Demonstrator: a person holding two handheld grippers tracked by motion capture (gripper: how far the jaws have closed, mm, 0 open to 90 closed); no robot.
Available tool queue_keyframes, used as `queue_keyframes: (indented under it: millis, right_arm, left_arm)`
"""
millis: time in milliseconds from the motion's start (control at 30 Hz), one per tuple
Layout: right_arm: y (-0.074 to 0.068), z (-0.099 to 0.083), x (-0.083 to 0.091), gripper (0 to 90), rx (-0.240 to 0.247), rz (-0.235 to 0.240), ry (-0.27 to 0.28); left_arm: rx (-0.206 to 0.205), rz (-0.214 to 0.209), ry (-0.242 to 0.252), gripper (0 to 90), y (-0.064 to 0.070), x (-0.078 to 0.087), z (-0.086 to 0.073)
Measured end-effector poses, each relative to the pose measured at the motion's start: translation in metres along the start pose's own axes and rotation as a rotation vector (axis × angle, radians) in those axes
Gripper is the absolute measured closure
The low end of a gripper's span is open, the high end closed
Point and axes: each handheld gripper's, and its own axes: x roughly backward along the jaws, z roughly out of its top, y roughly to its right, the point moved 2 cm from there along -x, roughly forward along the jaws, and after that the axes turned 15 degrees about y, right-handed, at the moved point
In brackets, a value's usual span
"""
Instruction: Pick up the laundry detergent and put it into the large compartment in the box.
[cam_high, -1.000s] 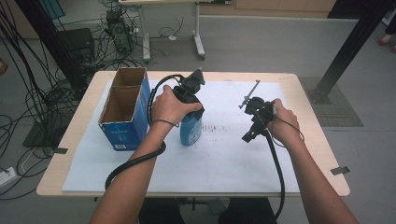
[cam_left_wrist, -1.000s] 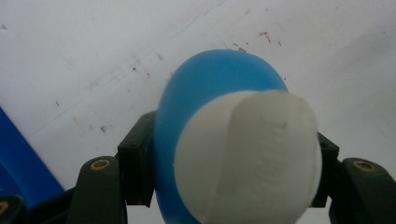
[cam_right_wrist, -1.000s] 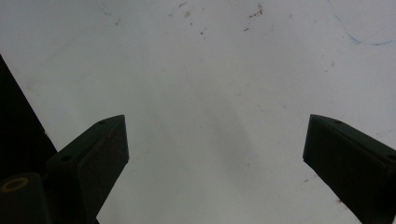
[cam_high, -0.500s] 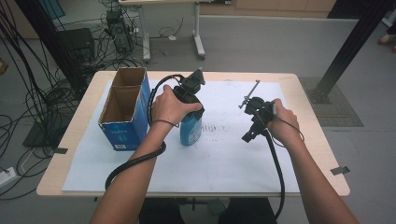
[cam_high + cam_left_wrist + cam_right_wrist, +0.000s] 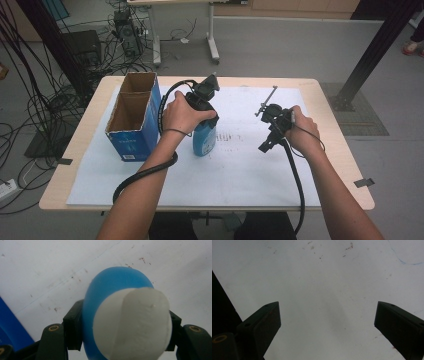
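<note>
Hardly anything is shifting since a second ago: my left tongs (image 5: pixel 202 117) are still clamping the blue plastic bottle with the white cap (image 5: pixel 120 322) upright on the white-papered counter (image 5: pixel 240 180), beside the blue cardboard box (image 5: pixel 131 122), boxing seemingly pending, while my right tongs (image 5: pixel 327 322) are hovering wide open, empty.

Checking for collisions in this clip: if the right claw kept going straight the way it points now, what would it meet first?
Most likely the white paper sheet covering the table: the open right claw looks straight onto it, nothing between its jaws, though the gap down cannot be judged.
</note>
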Motion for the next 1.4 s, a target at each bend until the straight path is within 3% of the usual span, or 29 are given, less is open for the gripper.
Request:
queue_keyframes:
  millis: [733,933,1167,1400]
  right_arm:
    - [0.002,0.002,-0.001,6.7,0.009,-0.001,-0.003]
    - [0.002,0.003,0.001,6.7,0.002,-0.005,-0.002]
    - [0.002,0.005,0.005,6.7,0.01,-0.011,0.004]
    - [0.001,0.005,0.006,6.7,0.01,-0.015,0.009]
  left_arm:
    - [-0.016,0.01,-0.014,37.5,0.005,0.002,0.0]
    - [-0.011,-0.012,-0.019,37.5,0.006,0.005,0.003]
    - [-0.012,-0.006,-0.014,37.5,0.009,0.021,0.012]
    - [-0.031,0.016,0.007,37.5,0.016,0.049,0.028]
